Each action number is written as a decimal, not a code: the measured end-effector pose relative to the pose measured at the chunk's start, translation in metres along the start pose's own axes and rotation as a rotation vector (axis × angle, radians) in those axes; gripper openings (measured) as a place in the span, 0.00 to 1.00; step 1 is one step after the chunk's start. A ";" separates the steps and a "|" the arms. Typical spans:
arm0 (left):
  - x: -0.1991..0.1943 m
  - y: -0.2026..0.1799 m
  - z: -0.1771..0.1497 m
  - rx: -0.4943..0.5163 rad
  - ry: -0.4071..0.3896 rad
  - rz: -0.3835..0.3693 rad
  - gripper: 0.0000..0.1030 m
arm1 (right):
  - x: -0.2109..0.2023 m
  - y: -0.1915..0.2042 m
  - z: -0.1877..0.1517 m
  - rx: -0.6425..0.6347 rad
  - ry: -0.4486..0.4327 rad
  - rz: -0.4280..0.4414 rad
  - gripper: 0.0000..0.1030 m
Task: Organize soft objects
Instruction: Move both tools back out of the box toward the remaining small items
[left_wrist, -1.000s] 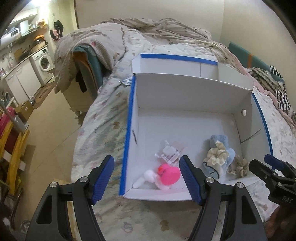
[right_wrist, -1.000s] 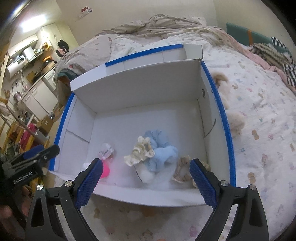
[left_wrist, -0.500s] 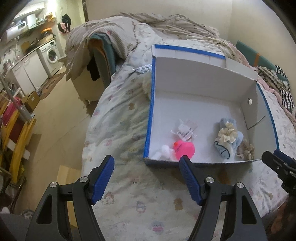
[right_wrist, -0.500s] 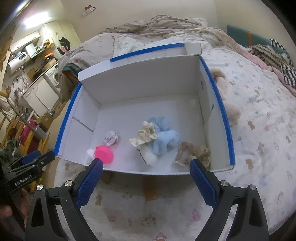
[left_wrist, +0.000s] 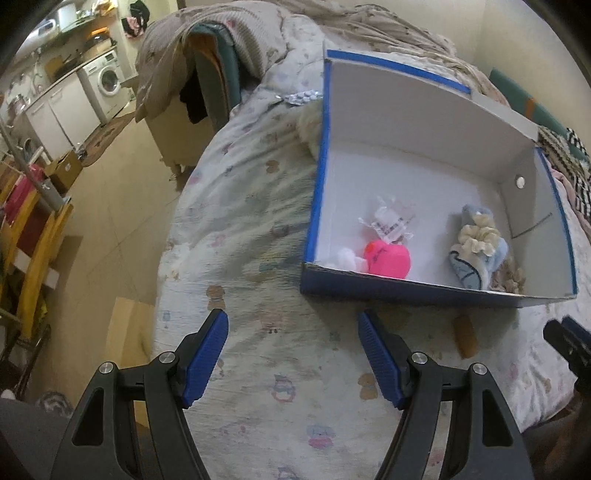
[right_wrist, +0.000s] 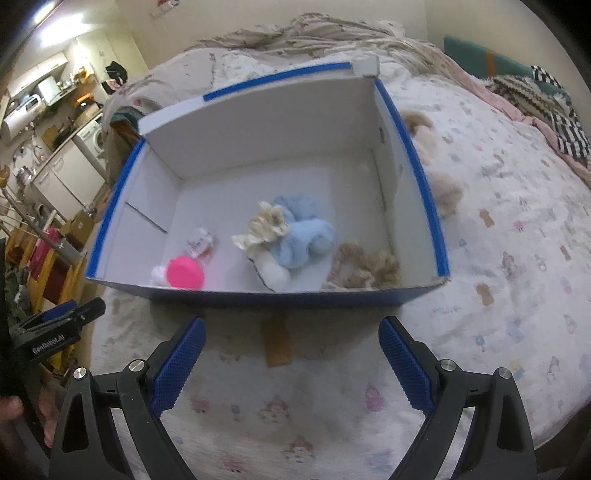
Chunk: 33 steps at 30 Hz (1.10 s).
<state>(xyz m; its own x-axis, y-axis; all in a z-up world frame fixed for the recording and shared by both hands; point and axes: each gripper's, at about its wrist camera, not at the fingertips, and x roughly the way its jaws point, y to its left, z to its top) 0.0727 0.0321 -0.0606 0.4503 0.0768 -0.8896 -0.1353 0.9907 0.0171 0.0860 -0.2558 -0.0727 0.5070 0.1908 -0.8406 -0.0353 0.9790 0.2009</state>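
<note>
A white cardboard box with blue edges (left_wrist: 413, 122) (right_wrist: 258, 125) sits on the bed. Inside lie a pink soft toy (left_wrist: 388, 260) (right_wrist: 184, 273), a clear packet (left_wrist: 391, 223) (right_wrist: 201, 242), a light blue plush with a cream scrunchie on it (left_wrist: 476, 243) (right_wrist: 299, 232) and a tan scrunchie (right_wrist: 365, 267). My left gripper (left_wrist: 293, 354) is open and empty over the bedspread, in front of the box's left corner. My right gripper (right_wrist: 291, 360) is open and empty in front of the box's near wall.
A beige plush (right_wrist: 443, 184) lies on the bed right of the box. A blister pack of pills (left_wrist: 301, 96) and a fluffy item (left_wrist: 310, 125) lie left of the box. The bed edge (left_wrist: 166, 258) drops to the floor at the left. A brown patch (right_wrist: 277, 343) marks the bedspread.
Both grippers have pulled back from the box toward the near bed edge; the box now looks farther away. Both stay open and empty. The objects in the box have not moved.
</note>
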 end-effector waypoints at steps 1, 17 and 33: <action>0.003 0.001 0.000 -0.005 0.004 0.008 0.68 | 0.003 -0.003 -0.001 0.010 0.014 -0.010 0.98; 0.040 -0.014 -0.007 0.035 0.112 0.014 0.68 | 0.080 0.009 -0.012 0.023 0.247 -0.004 0.84; 0.093 -0.060 -0.003 0.139 0.186 -0.137 0.67 | 0.111 0.017 -0.022 -0.016 0.327 0.053 0.37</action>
<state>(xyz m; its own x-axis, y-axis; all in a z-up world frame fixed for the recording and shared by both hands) 0.1202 -0.0202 -0.1459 0.2843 -0.0688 -0.9563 0.0446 0.9973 -0.0584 0.1230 -0.2160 -0.1738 0.2007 0.2518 -0.9468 -0.0694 0.9676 0.2426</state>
